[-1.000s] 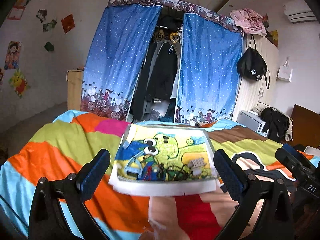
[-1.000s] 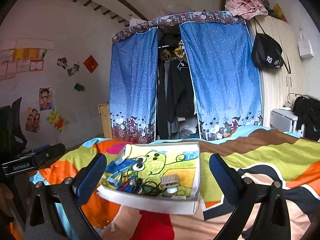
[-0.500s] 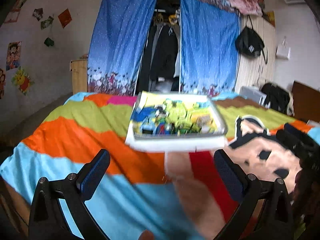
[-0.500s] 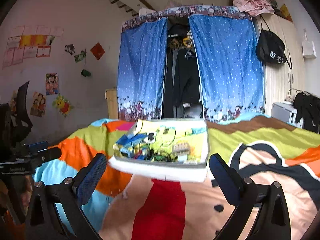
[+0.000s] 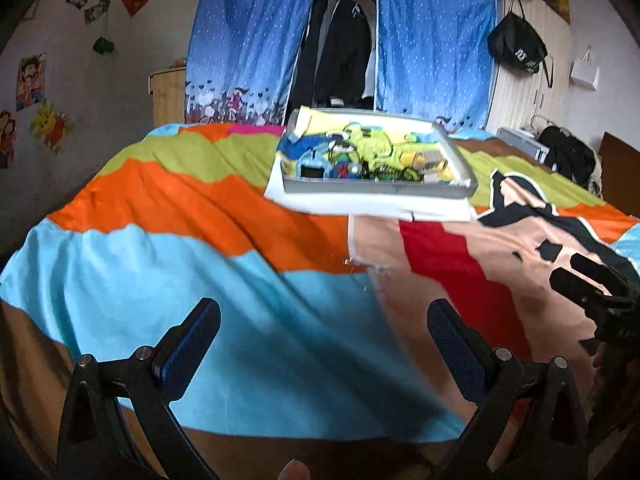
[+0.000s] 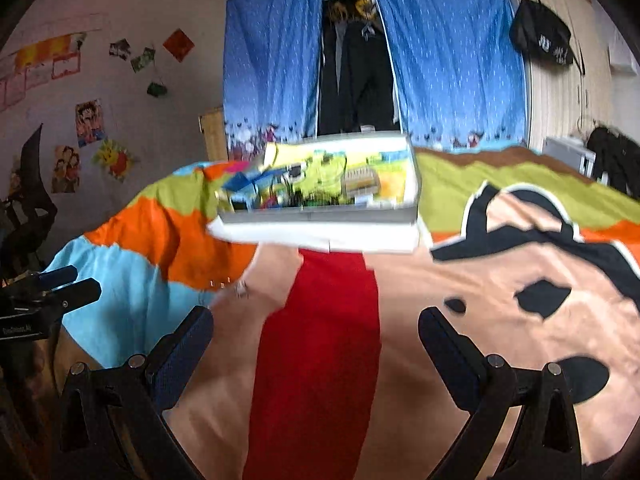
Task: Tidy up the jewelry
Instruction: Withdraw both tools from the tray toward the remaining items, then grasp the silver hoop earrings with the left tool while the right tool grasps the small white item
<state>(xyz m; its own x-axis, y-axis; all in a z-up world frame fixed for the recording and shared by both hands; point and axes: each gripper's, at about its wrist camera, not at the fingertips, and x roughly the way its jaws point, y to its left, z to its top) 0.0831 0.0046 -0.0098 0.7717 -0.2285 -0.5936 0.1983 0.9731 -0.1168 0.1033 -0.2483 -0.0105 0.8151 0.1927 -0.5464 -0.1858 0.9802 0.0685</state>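
on the bed: a bright blanket [image 5: 168, 208] covers it, and all the things sit on top of it.
tray: a grey tray [image 5: 384, 189] sits on a white board [image 5: 360, 209] toward the far edge of the bed, in front of the blue curtains [image 5: 248, 40]. the flat board likely keeps the tray level on the soft blanket.
jewelry in tray: small bits lie in a jumble [image 5: 372, 164] on a cartoon picture inside the tray. they are too blurry to tell apart, so sorting looks not yet begun.
loose piece: a small shiny chain or bracelet [image 5: 366, 268] lies on the blanket, near the board's front edge and outside the tray. it probably has to go into the tray.
left gripper: the left gripper [image 5: 320, 346] hangs over the near edge of the bed with its fingers wide apart and nothing between them. it looks ready to reach for the loose piece.
right gripper: the right gripper [image 6: 316, 348] is also spread wide and empty, just beside the left one. in its view the shiny piece [image 6: 240, 288] lies ahead to the left.
watch out: the chain is thin and the blanket is soft, so a pinch could grab cloth too.
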